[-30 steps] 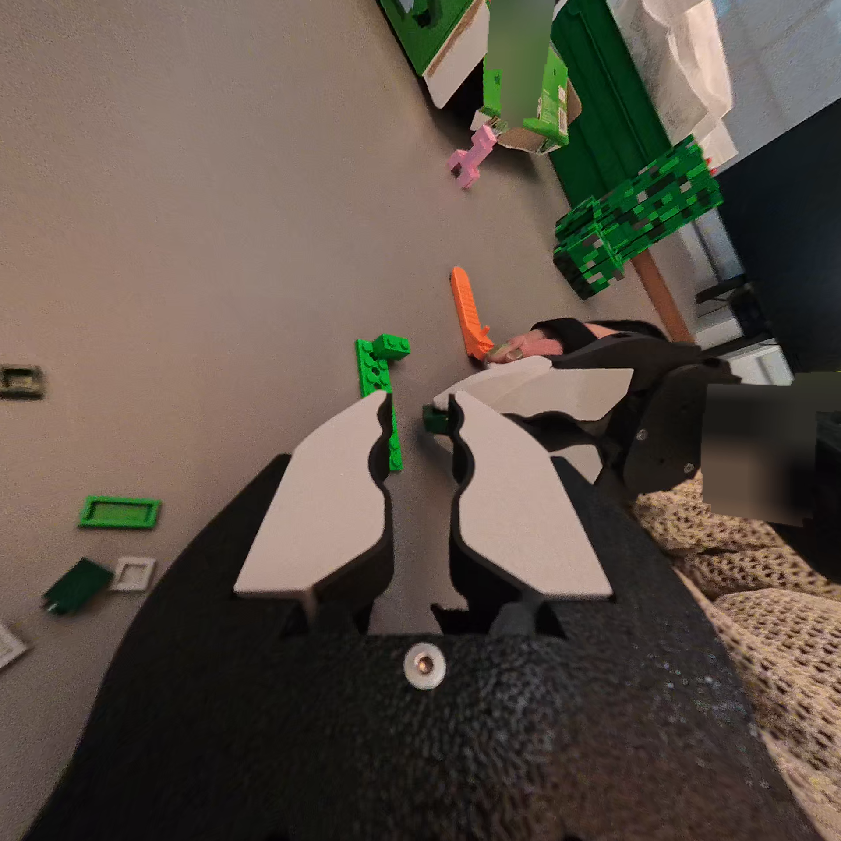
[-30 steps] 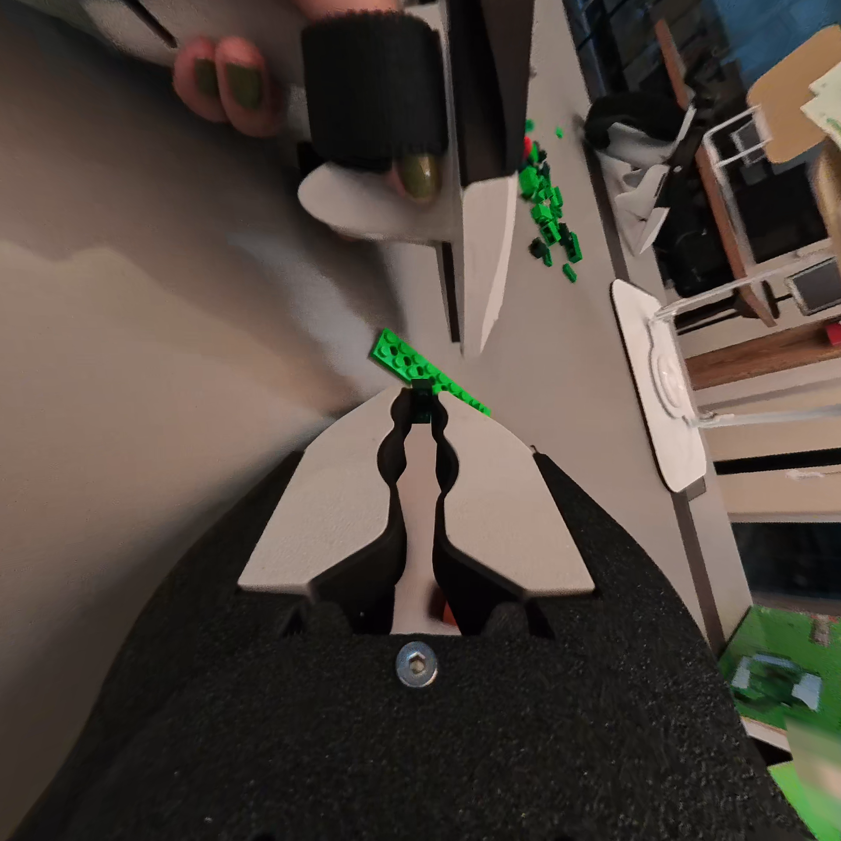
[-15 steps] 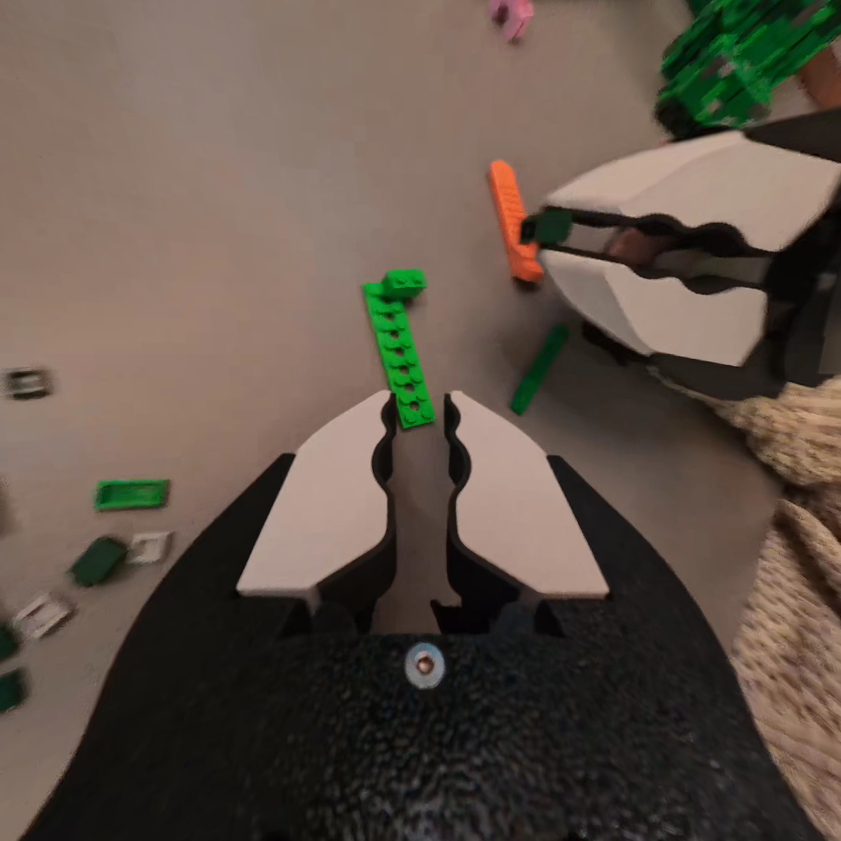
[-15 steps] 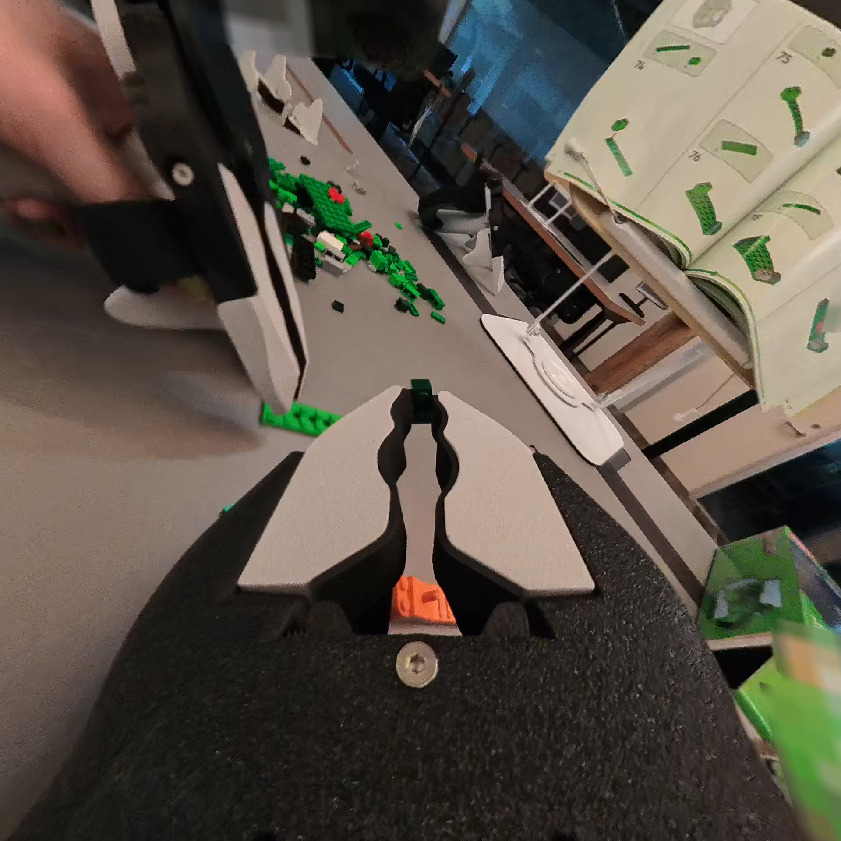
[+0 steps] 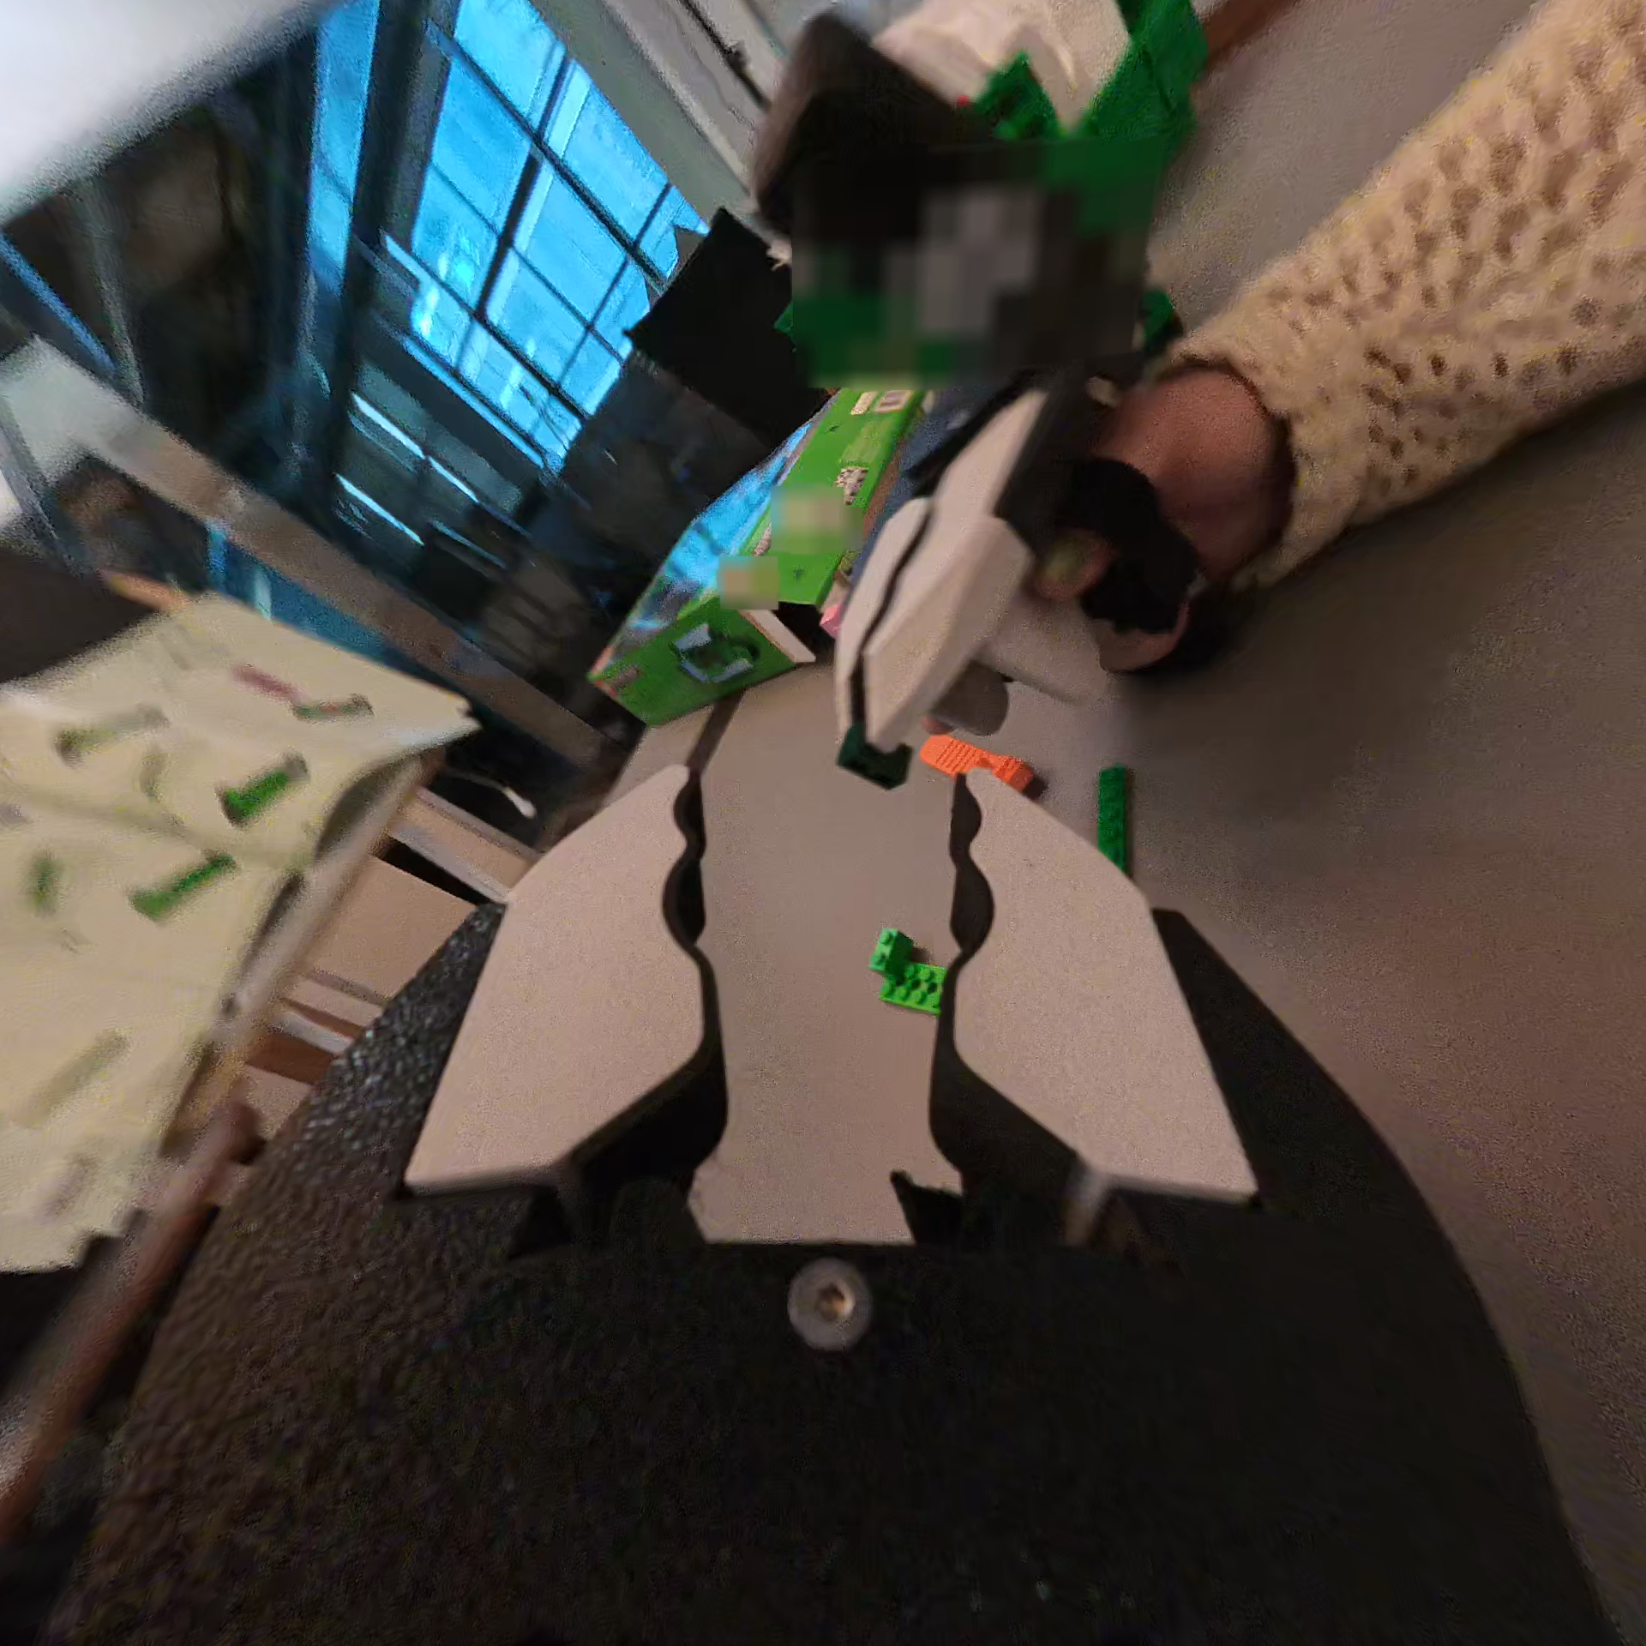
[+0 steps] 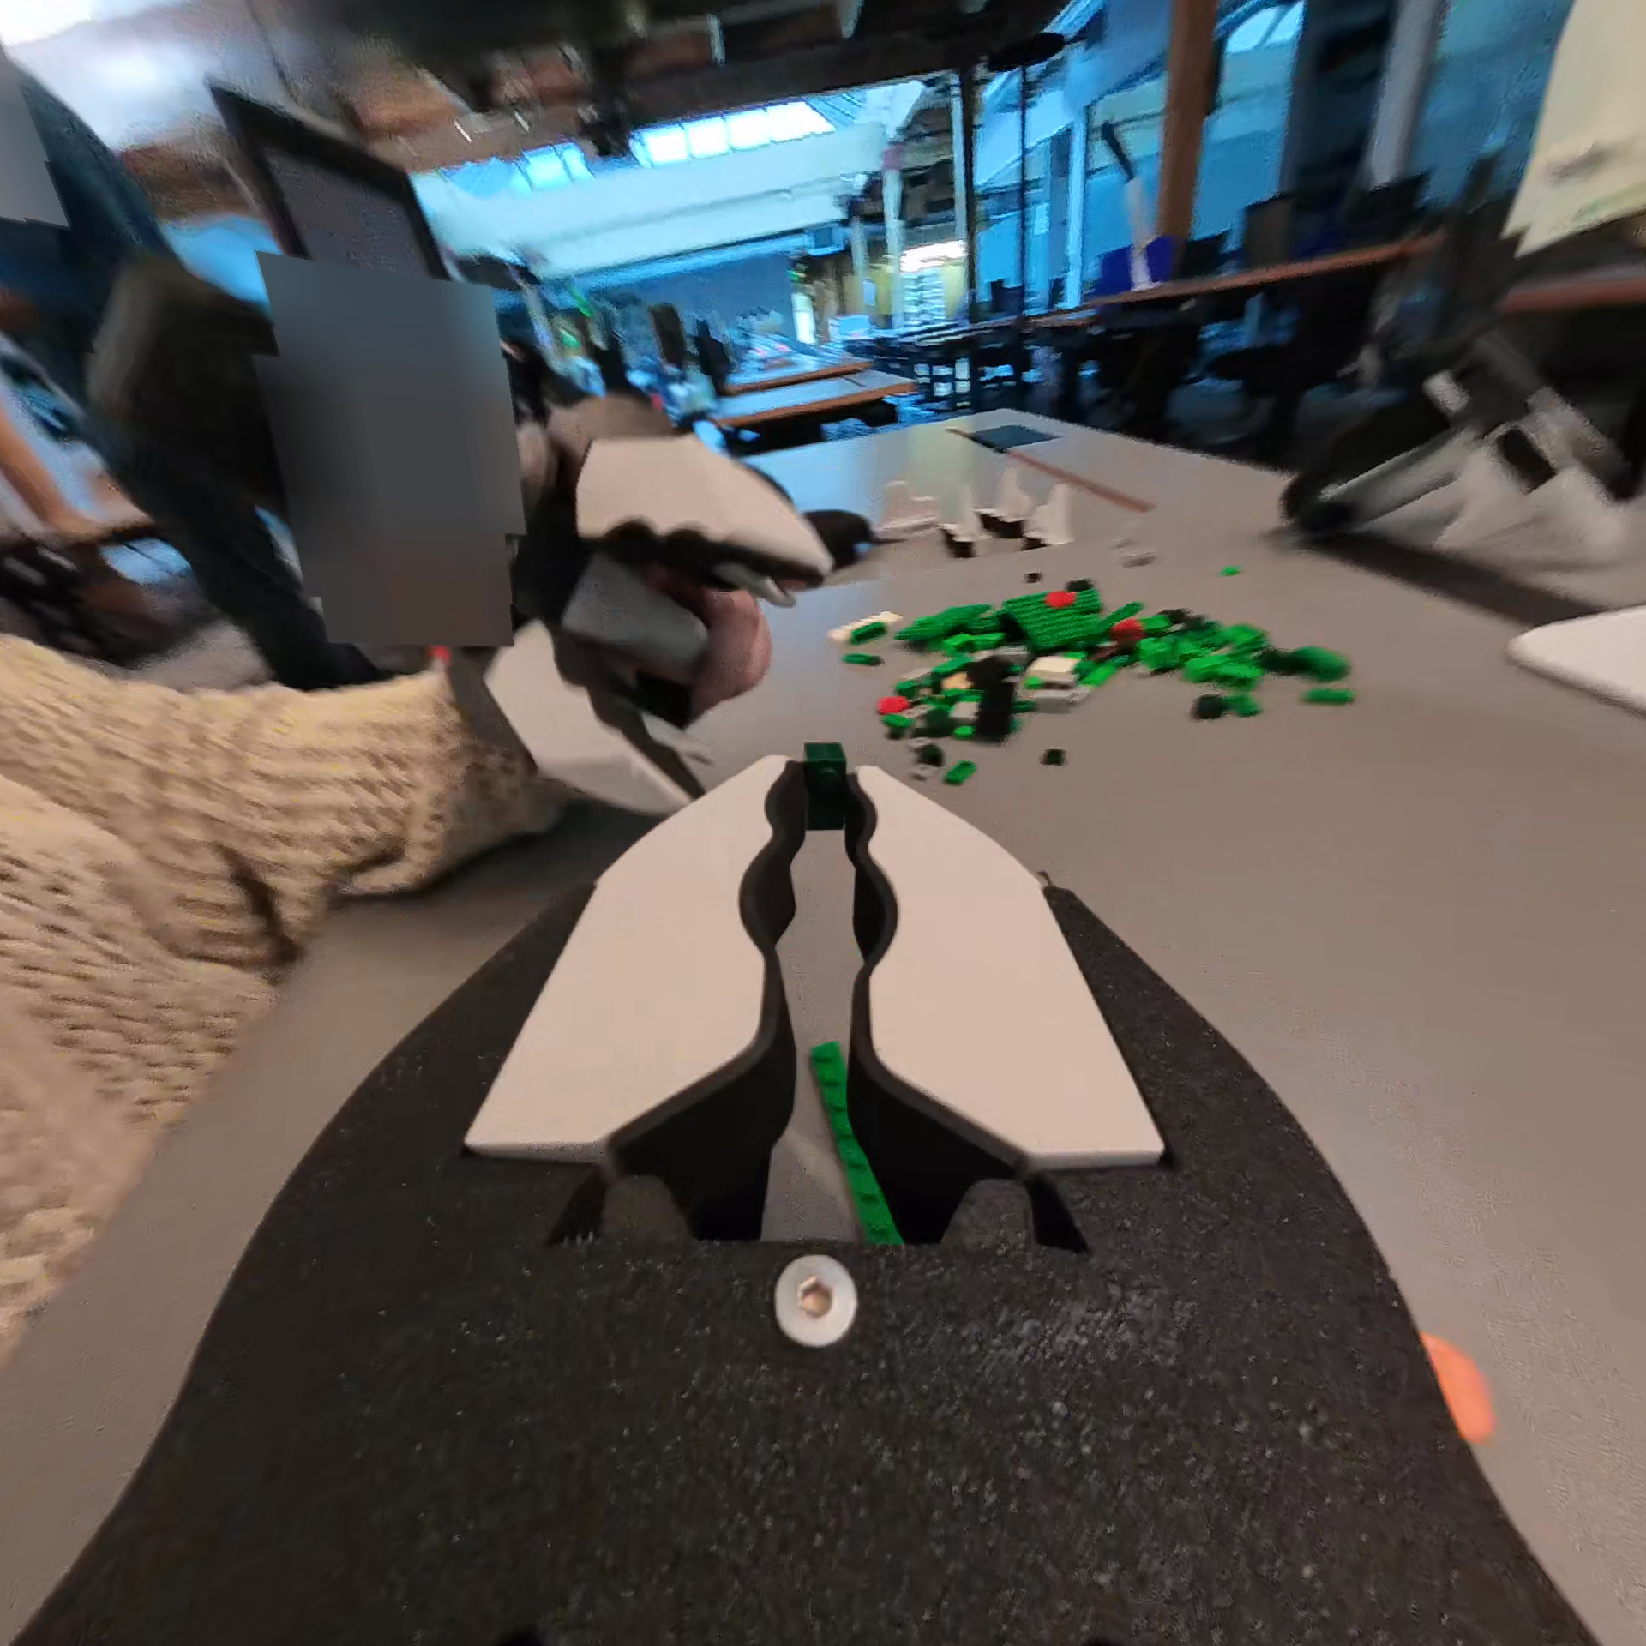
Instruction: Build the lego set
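My left gripper (image 5: 827, 784) is open and empty, held above the grey table (image 5: 1336, 802). A bright green plate with a small green brick on one end (image 5: 910, 975) lies on the table between its fingers, partly hidden by the right finger. My right gripper (image 6: 824, 777) is shut on a small dark green brick (image 6: 824, 788). In the left wrist view that gripper (image 5: 868, 744) hangs tip-down just beyond my left fingertips, with the dark brick (image 5: 873, 759) at its tips. A long green plate (image 6: 851, 1149) lies on the table under the right gripper.
An orange brick separator (image 5: 975, 761) and a long green plate (image 5: 1113, 819) lie near the right gripper. A pile of loose green bricks (image 6: 1069, 659) sits further along the table. A green box (image 5: 739, 615), an open instruction booklet (image 5: 134, 846) and a knitted sleeve (image 6: 178, 802) are close by. Only a small space, under 4 cm, lies between the two pairs of fingers.
My left gripper has opened wider, lifted and tilted up from the bright green plate. My right gripper has swung round with the dark green brick still in it.
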Demonstrator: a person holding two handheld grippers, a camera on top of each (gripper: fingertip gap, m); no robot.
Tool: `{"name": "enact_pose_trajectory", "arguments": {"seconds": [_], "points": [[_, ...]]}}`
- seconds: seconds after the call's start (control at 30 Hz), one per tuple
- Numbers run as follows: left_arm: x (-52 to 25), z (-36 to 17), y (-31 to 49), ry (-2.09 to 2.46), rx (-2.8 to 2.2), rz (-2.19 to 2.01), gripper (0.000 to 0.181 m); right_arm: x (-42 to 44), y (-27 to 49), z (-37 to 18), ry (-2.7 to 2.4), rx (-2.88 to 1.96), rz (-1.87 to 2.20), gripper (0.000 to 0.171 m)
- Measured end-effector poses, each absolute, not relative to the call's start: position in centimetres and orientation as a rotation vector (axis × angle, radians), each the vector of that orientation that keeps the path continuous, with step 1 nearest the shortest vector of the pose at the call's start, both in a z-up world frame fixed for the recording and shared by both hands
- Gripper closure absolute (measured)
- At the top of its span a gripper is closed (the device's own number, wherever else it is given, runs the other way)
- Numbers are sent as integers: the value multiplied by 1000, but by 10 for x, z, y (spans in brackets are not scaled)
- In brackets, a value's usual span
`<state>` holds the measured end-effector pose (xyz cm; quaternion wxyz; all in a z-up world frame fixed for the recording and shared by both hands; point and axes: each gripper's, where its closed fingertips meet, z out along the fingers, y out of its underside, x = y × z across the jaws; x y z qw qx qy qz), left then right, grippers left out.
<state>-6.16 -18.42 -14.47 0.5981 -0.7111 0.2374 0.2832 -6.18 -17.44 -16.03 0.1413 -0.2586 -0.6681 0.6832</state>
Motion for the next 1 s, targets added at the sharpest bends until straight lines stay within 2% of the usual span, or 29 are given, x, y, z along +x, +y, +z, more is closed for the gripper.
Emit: {"name": "enact_pose_trajectory", "arguments": {"seconds": [0.13, 0.3, 0.53, 0.67, 1.0], "points": [[-46, -155, -174, 761, -1549, 909, 135, -59, -174, -160, -1977, -831, 2162, 163], [-47, -170, -162, 779, -1586, 951, 139, -48, -184, -164, -2104, -792, 2198, 163], [-51, -165, -162, 731, -1578, 982, 165, -49, -184, -162, -2076, -793, 2204, 162], [-55, -160, -162, 686, -1563, 1014, 165, -54, -179, -159, -2010, -838, 2229, 157], [-55, -159, -162, 660, -1563, 1008, 165, -50, -182, -161, -2073, -836, 2264, 164]]}}
